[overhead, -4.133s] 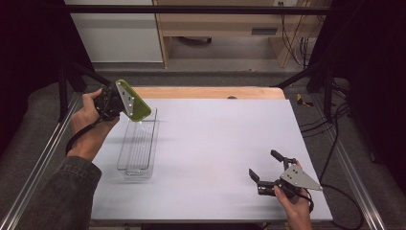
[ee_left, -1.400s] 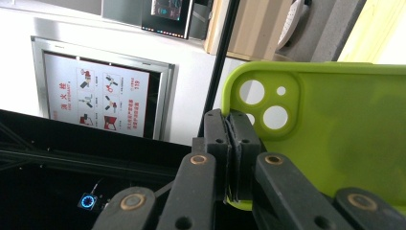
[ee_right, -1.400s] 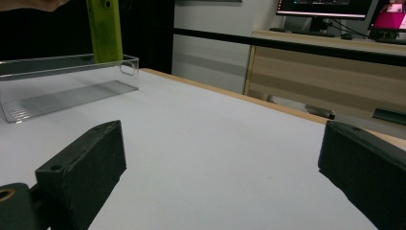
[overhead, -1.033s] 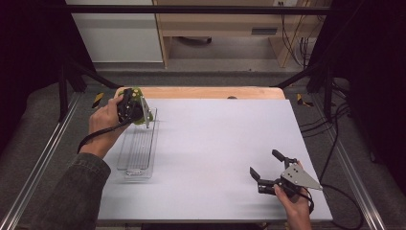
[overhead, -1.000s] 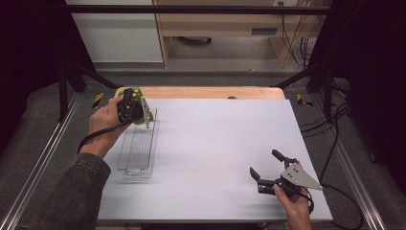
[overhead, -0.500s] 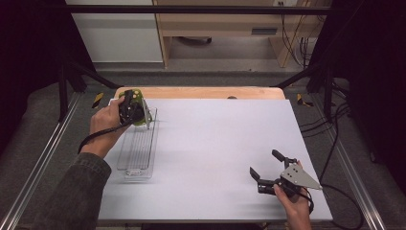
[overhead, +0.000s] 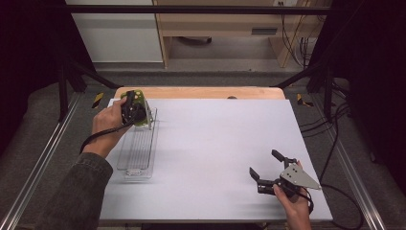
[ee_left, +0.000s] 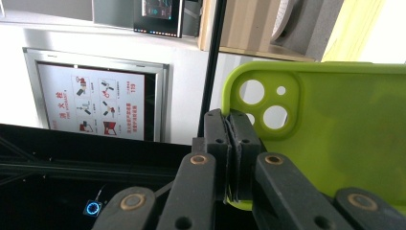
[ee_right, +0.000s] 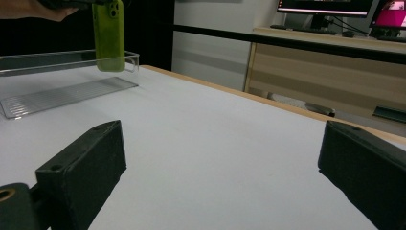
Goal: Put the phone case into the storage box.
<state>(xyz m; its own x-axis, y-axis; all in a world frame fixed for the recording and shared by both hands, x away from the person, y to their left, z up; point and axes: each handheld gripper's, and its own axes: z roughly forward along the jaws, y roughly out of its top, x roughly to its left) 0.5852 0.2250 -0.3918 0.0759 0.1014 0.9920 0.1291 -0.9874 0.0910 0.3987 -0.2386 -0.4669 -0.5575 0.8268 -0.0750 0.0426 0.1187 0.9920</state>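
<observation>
L gripper point(overhead: 133, 111) is at the far L end of the table point(overhead: 215, 143), jaws clamped tight on the edge of a lime-green phone case point(ee_left: 335, 139), right by its camera cutouts. In the L gripper view the case spreads out to the R of the pinched jaws, inner side facing the cam. In the R gripper view the case point(ee_right: 108, 36) hangs upright, lower end dipping inside the far end of a clear plastic tray point(overhead: 136, 148); can't tell if it touches the tray floor. The tray lies lengthwise on the table's L side, just R of the person's L hand point(overhead: 107, 125).

R gripper point(overhead: 268, 170) sits low at the near R corner of the table, jaws spread wide w/ nothing between them, well apart from case & tray. R hand point(overhead: 293, 203) holds it from below.
</observation>
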